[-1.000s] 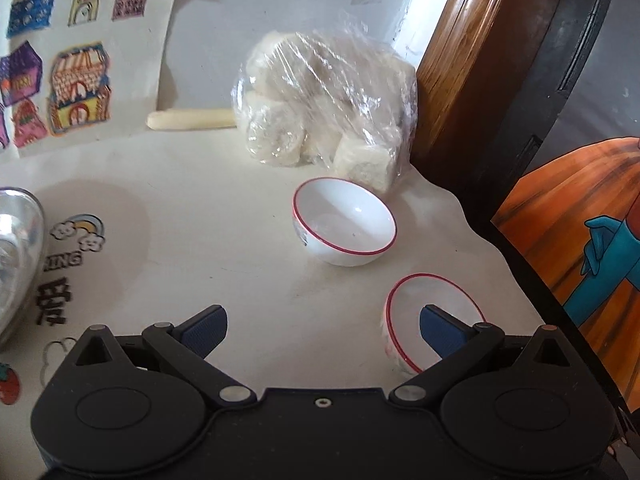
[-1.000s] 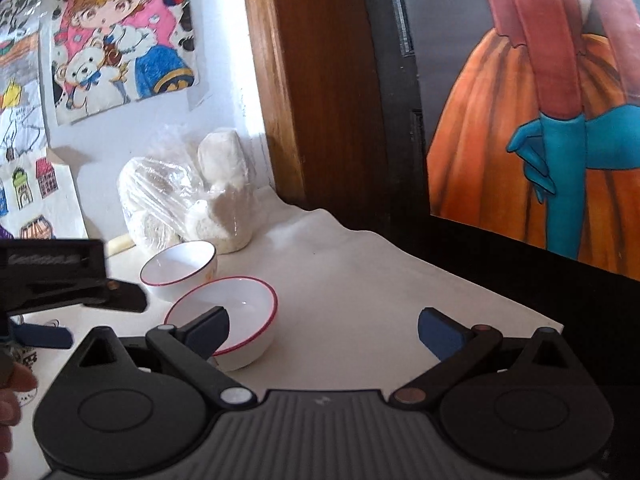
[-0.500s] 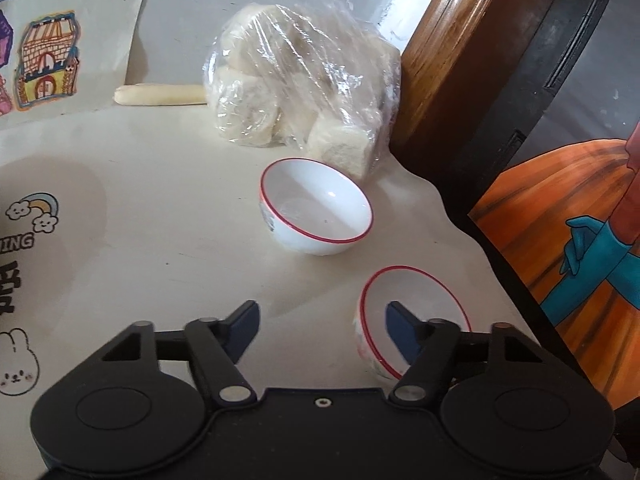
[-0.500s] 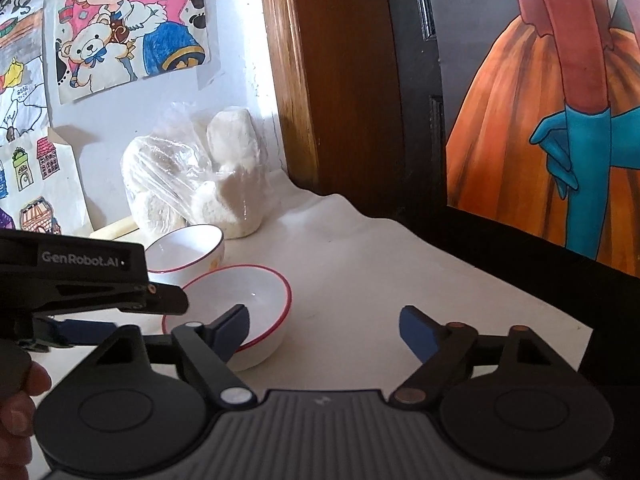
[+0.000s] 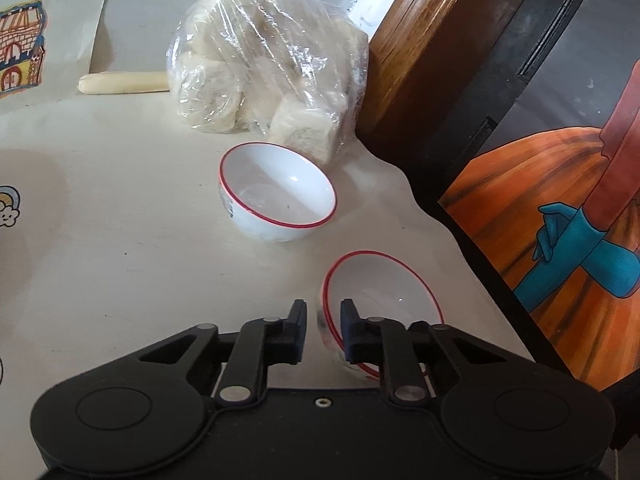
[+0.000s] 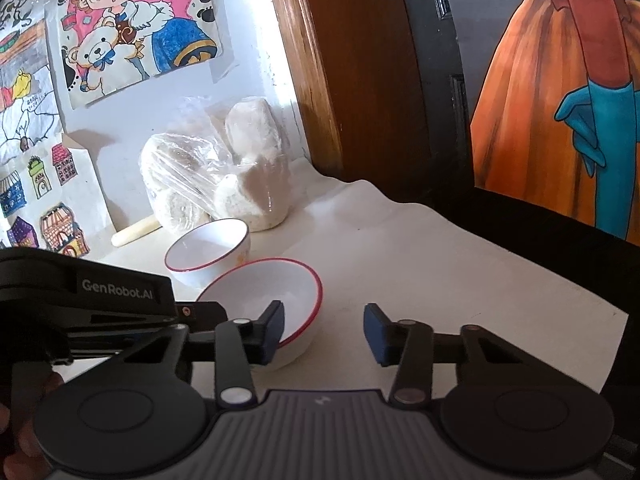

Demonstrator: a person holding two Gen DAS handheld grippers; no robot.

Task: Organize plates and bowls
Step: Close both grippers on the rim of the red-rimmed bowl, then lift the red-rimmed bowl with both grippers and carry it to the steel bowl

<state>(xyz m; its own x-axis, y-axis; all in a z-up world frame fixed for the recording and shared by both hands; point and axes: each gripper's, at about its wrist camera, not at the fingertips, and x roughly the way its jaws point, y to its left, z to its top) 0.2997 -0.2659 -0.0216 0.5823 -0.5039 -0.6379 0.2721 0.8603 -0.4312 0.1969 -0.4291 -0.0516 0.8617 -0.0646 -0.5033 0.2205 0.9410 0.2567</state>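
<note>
Children's drawings [image 6: 136, 28] cover the wall behind a pale desk [image 5: 120, 240], where a bag of buns [image 5: 268, 68] leans by a wooden door frame [image 6: 316, 64]. Two red-rimmed white bowls stand close together near the desk's right edge: the far bowl [image 5: 276, 196] just before the bag, the near bowl [image 5: 380, 300] right at the fingers. The left gripper [image 5: 323, 320] has just been closing, and its fingers now straddle the near bowl's left rim, one outside the wall and one inside, looking pinched on it. The right gripper [image 6: 324, 330] has also been closing, but its fingers are still spread on nothing; the near bowl lies to its left, partly behind its left finger. So the left hand is the one placed to lift, probably to nest this bowl into the far one straight ahead. Only the right view shows the left gripper reaching in from the side; only the left view shows the rim between the fingers.
</note>
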